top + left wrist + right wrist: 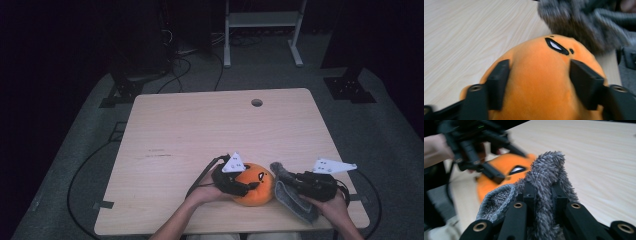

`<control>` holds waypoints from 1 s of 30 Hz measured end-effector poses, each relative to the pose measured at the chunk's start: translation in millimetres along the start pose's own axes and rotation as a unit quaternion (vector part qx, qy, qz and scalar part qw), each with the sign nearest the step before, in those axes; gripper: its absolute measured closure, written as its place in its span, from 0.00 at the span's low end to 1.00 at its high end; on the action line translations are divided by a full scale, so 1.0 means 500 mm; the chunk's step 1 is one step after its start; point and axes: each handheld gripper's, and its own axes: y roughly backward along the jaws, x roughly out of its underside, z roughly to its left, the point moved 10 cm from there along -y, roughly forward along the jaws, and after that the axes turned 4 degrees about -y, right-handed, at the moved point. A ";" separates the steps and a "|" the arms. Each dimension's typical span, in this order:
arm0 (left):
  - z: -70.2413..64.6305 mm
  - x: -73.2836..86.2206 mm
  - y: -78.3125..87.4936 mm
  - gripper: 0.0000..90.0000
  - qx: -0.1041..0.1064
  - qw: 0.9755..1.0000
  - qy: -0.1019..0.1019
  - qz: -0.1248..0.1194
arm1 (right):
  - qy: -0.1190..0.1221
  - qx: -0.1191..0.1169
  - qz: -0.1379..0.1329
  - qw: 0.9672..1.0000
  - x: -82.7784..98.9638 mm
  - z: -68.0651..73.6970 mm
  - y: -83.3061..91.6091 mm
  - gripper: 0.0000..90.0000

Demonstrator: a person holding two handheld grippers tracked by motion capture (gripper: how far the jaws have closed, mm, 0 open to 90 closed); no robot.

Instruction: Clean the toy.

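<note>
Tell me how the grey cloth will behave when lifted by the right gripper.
Probably floppy: the grey cloth folds and droops around the right gripper, whose jaws pinch one fold. It looks fuzzy and thin, so likely light and not slippery. The free end lying on the table would likely dangle and could brush the orange plush.

**What lies on the wooden surface, counted**

One round orange plush toy point(256, 184) with a black-and-white eye patch sits near the front edge of the pale wooden surface point(200, 130). One grey fuzzy cloth point(292, 192) with a ribbed hem lies just beside it. Two sets of black tongs are in play: the left tongs point(248, 186), and the right tongs point(286, 181). Each carries one grey three-cornered plate, two in all. The surface has one round hole point(256, 102) near its far edge.
</note>
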 end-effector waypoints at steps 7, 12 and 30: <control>-0.002 -0.016 0.020 0.57 -0.017 1.000 0.000 -0.022 | -0.014 0.090 -0.004 0.996 0.007 -0.081 0.032 0.82; 0.008 -0.017 0.032 0.58 -0.031 0.999 0.002 -0.030 | -0.021 0.116 0.006 0.993 0.024 -0.112 0.024 0.72; 0.163 -0.013 0.079 0.56 -0.151 0.987 0.035 -0.038 | -0.049 0.116 -0.040 0.991 0.006 -0.134 0.017 0.43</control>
